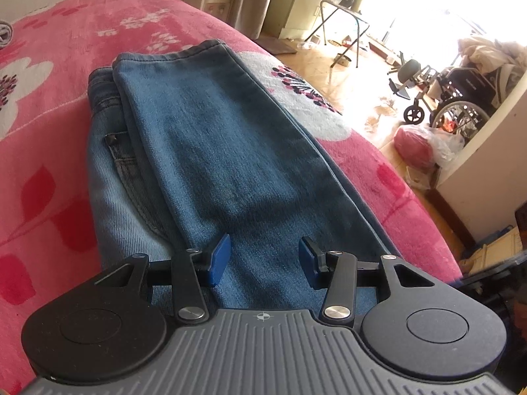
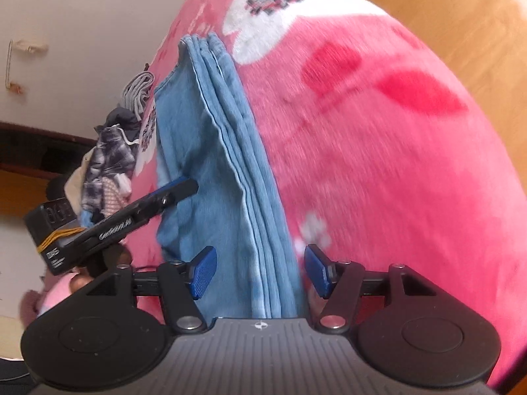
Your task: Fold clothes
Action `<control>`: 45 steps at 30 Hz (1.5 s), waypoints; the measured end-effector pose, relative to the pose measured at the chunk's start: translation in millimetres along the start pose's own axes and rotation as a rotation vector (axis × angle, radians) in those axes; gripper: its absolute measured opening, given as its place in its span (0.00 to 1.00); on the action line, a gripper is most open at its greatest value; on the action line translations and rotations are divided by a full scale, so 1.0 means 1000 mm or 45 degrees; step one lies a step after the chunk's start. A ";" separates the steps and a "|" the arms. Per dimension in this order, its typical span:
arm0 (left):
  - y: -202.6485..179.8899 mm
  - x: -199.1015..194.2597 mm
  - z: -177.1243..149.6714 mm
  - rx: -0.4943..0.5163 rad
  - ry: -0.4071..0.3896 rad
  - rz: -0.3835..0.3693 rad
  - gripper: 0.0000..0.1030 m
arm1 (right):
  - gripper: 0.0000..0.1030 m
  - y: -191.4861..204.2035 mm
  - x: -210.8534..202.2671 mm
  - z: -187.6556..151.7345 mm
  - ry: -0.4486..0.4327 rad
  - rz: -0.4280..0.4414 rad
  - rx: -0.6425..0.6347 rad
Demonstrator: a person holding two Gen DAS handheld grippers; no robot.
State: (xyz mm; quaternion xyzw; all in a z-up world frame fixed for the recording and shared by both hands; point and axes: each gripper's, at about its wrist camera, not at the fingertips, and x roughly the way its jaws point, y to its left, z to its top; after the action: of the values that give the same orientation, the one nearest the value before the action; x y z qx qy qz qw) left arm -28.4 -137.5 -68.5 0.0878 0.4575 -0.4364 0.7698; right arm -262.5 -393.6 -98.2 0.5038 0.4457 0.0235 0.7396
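A pair of blue jeans (image 1: 210, 138) lies folded lengthwise on a pink flowered blanket (image 1: 52, 105), hem end far from me. My left gripper (image 1: 265, 260) hovers over the near end of the denim, its blue pads (image 1: 219, 260) apart with nothing pinched between them. In the right wrist view the jeans (image 2: 210, 164) show their stacked folded edge, which runs between the pads of my right gripper (image 2: 260, 271). Those pads stand wide and do not press the cloth. The left gripper (image 2: 182, 187) appears there from the side, resting over the denim's left part.
A heap of mixed clothes (image 2: 108, 161) and a grey striped garment (image 2: 138, 92) lie further along the bed. The bed's edge drops to a wooden floor (image 1: 355, 59), where a wheelchair (image 1: 457, 98), a red bag (image 1: 415, 144) and a folding table (image 1: 342, 10) stand.
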 end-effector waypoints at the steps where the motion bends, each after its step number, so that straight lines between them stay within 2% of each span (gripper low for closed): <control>1: 0.000 0.000 0.000 -0.002 0.001 0.000 0.44 | 0.60 -0.003 -0.002 -0.004 0.014 0.015 0.021; 5: 0.003 -0.001 0.000 -0.015 0.001 -0.006 0.44 | 0.60 -0.016 -0.011 -0.024 0.052 0.060 0.095; 11: 0.005 -0.002 -0.001 -0.037 -0.001 -0.015 0.44 | 0.60 -0.043 -0.038 -0.063 0.007 0.117 0.354; 14: 0.004 -0.003 -0.001 -0.037 -0.001 -0.013 0.44 | 0.60 -0.042 -0.048 -0.082 0.000 0.109 0.308; 17: 0.003 -0.003 -0.002 -0.033 0.000 -0.007 0.44 | 0.66 -0.026 -0.044 -0.089 0.069 0.045 0.225; 19: 0.002 -0.003 -0.002 -0.039 -0.001 -0.002 0.44 | 0.66 -0.021 -0.038 -0.090 0.098 0.009 0.193; 23: -0.002 -0.002 -0.002 -0.046 -0.002 0.026 0.44 | 0.67 -0.022 -0.027 -0.090 0.082 0.033 0.250; 25: -0.005 -0.002 -0.001 -0.047 0.006 0.050 0.44 | 0.62 -0.022 -0.020 -0.093 0.061 0.049 0.286; 27: -0.008 -0.002 0.000 -0.041 0.021 0.079 0.44 | 0.52 -0.021 -0.014 -0.098 0.039 0.062 0.319; 34: -0.015 0.000 0.001 -0.017 0.048 0.136 0.44 | 0.38 -0.013 0.021 -0.116 0.051 0.118 0.375; 36: -0.017 0.000 0.001 -0.007 0.052 0.147 0.44 | 0.30 -0.010 0.027 -0.119 0.042 0.111 0.375; 43: -0.024 0.003 0.002 0.029 0.058 0.180 0.44 | 0.26 -0.012 0.028 -0.125 -0.109 0.108 0.433; 45: -0.024 0.002 0.000 0.041 0.058 0.187 0.44 | 0.21 -0.012 0.029 -0.128 -0.139 0.111 0.444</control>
State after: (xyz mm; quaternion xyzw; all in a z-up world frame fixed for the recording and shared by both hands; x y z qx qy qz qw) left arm -45.9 -153.6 -63.6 0.1435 0.4603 -0.3838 0.7875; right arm -337.4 -292.6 -138.1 0.6436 0.3800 -0.0493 0.6625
